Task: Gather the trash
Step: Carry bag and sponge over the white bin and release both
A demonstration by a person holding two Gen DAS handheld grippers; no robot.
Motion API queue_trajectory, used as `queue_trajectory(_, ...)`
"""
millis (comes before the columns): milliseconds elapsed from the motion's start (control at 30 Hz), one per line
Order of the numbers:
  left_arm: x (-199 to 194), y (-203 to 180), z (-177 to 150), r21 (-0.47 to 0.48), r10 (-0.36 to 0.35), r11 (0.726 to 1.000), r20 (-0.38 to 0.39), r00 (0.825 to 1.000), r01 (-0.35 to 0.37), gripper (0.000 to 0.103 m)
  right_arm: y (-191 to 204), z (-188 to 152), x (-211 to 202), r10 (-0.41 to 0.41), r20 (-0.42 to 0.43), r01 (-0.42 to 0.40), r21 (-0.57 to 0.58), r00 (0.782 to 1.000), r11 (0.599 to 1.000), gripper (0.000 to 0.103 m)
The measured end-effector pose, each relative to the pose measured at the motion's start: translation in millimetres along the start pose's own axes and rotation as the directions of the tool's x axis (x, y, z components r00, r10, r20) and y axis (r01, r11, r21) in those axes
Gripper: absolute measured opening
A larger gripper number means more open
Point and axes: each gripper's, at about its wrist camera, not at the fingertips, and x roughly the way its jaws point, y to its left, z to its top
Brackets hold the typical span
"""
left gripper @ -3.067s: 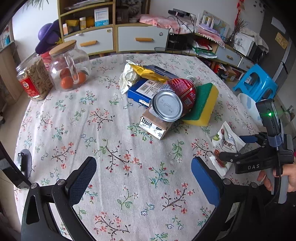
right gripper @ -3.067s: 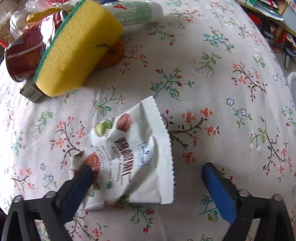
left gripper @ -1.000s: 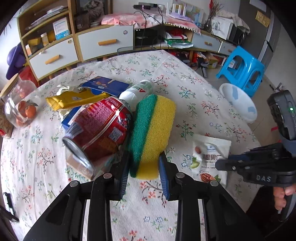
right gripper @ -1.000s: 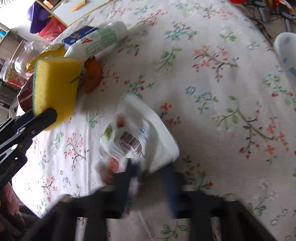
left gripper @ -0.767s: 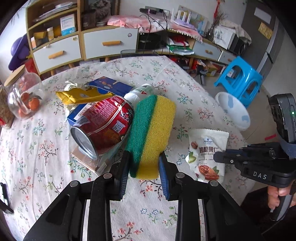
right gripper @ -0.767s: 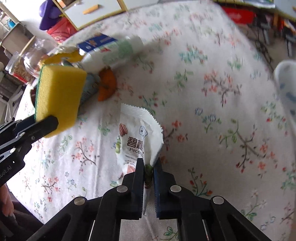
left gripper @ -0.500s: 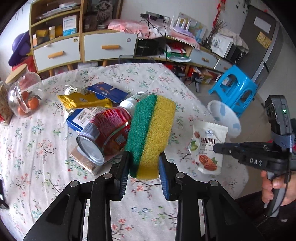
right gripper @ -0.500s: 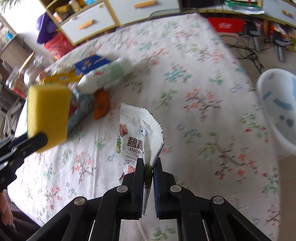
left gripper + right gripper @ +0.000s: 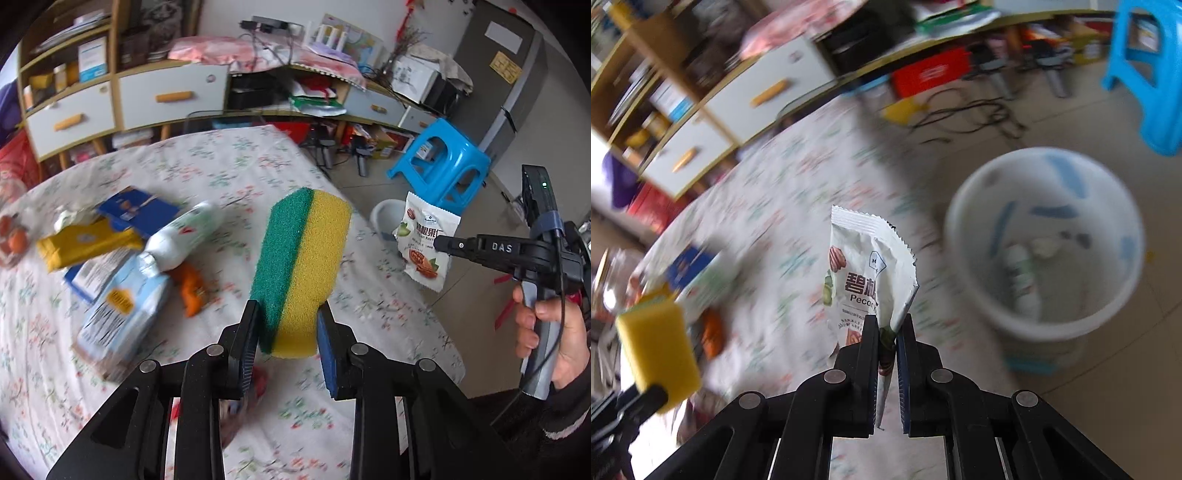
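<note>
Gaping below, the white bin point(image 9: 990, 314) holds scraps; right jaws pinch snack packet point(image 9: 871, 273), left jaws squeeze sponge point(image 9: 303, 266).

Green-and-yellow sponge point(image 9: 301, 266), white snack packet point(image 9: 870, 275), floral tablecloth point(image 9: 229, 173)

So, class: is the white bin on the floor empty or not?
Not empty. The bin holds a small bottle and pale scraps at its bottom.

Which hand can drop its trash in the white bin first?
Probably the right. Its gripper pinches the nut packet out past the table edge, beside the white bin. The left gripper, with the sponge, is above the table.
</note>
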Motion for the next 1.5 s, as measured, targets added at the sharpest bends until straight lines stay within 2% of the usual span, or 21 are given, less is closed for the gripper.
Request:
queue_trajectory(333,50,-48,26,0.048,-0.07,0.996,-0.039,0.997,0.072,0.032,-76,29,-3,-0.095,0.021,0.091,0.138,0.995,0.986,0.008)
queue_trajectory(467,71,-70,37,0.065,-0.098,0.993,-0.058,0.993,0.102,0.032,-103,36,-3,-0.136,0.027,0.129,0.184,0.99,0.975,0.011)
queue_trajectory(500,76,-75,39,0.068,-0.107,0.991,-0.062,0.992,0.111,0.032,-109,37,-3,-0.149,0.023,0.142,0.189,0.989,0.972,0.018)
queue_trajectory(533,82,-80,42,0.073,-0.116,0.99,-0.067,0.991,0.121,0.032,-114,38,-4,-0.154,0.018,0.148,0.192,0.988,0.97,0.034)
queue_trajectory(567,88,-86,45,0.078,-0.126,0.988,-0.073,0.989,0.131,0.032,-120,39,-5,-0.161,0.015,0.154,0.2,0.987,0.968,0.041)
queue_trajectory(600,94,-93,48,0.084,-0.137,0.986,-0.079,0.987,0.144,0.032,-126,38,-8,-0.167,0.018,0.159,0.214,0.986,0.964,0.052)
queue_trajectory(767,121,-124,58,0.098,-0.184,0.976,-0.109,0.977,0.194,0.032,-145,37,-20,-0.195,0.014,0.186,0.231,0.981,0.955,0.055)
queue_trajectory(900,141,-146,64,0.108,-0.211,0.968,-0.13,0.969,0.226,0.032,-161,32,-30,-0.224,0.013,0.215,0.236,0.974,0.948,0.061)
queue_trajectory(1100,160,-170,69,0.13,-0.233,0.959,-0.133,0.963,0.25,0.033,-183,27,-38,-0.225,0.004,0.216,0.265,0.974,0.94,0.062)
queue_trajectory(1133,162,-172,71,0.134,-0.235,0.958,-0.133,0.963,0.253,0.036,-185,26,-39,-0.225,0.004,0.216,0.268,0.974,0.939,0.062)
queue_trajectory(1200,165,-174,74,0.133,-0.21,0.964,-0.141,0.967,0.229,0.049,-189,26,-41,-0.224,0.004,0.214,0.28,0.975,0.936,0.065)
queue_trajectory(1267,163,-173,75,0.13,-0.178,0.972,-0.136,0.975,0.196,0.073,-193,25,-44,-0.217,0.008,0.206,0.29,0.976,0.935,0.068)
queue_trajectory(1333,155,-173,74,0.155,-0.138,0.976,-0.115,0.984,0.155,0.079,-192,25,-46,-0.211,0.014,0.198,0.293,0.977,0.935,0.072)
queue_trajectory(1400,149,-168,71,0.167,-0.117,0.977,-0.11,0.987,0.134,0.08,-191,25,-49,-0.208,0.019,0.193,0.289,0.978,0.937,0.075)
queue_trajectory(1500,139,-157,67,0.152,-0.089,0.983,-0.111,0.99,0.106,0.09,-185,26,-49,-0.202,0.016,0.19,0.273,0.979,0.943,0.081)
